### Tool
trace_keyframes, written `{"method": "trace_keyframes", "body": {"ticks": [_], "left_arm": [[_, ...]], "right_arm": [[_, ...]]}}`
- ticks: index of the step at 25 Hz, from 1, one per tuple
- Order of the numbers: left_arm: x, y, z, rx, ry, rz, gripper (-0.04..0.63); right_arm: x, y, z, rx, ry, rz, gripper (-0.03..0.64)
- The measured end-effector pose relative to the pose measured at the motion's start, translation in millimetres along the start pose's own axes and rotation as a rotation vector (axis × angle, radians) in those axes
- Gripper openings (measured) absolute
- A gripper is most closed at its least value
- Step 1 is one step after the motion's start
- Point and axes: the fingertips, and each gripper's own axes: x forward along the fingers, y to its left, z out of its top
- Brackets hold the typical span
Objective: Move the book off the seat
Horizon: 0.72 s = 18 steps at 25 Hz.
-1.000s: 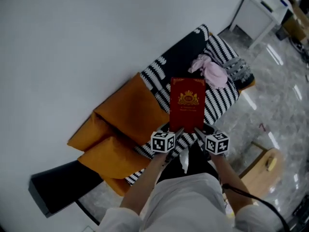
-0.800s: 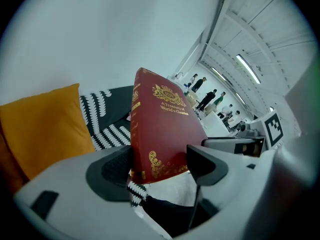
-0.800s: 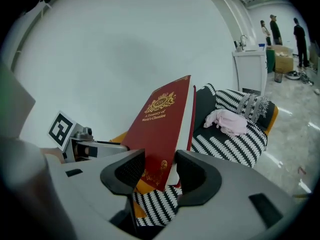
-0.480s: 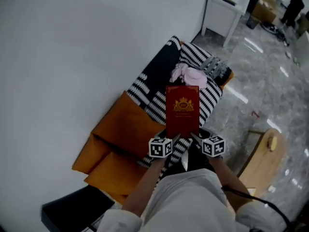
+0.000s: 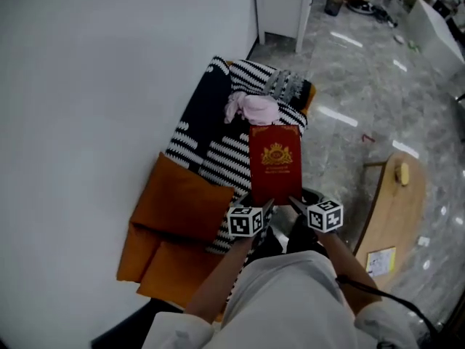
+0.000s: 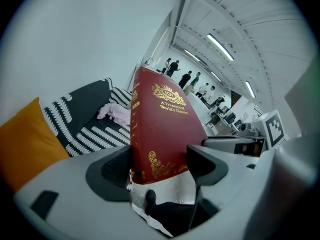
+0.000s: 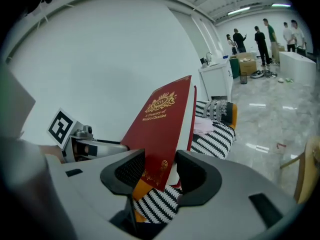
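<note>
The book (image 5: 275, 162) (red, gold crest) we hold by its near edge, left gripper (image 6: 160, 166) and right gripper (image 7: 160, 174) both clamped on it.

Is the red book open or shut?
Shut: the red book shows its front cover closed over the pages; left gripper and right gripper pinch its edge.
</note>
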Motion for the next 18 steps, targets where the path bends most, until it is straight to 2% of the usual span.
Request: {"method": "trace_keyframes", "body": {"ticks": [6,18], "left_arm": [[33.7,-62.8,-13.6,0.083,0.039,-0.075,0.342],[100.7,-208.5,-75.1,0.185,0.103,-0.174,0.342]], "right_arm": [[-56.4,-46.7,-17.3,0.051,-0.06,-0.071,0.216],[-186.2,-147.5,-78.3,0.154,-0.14,-0.186,0.216]]}}
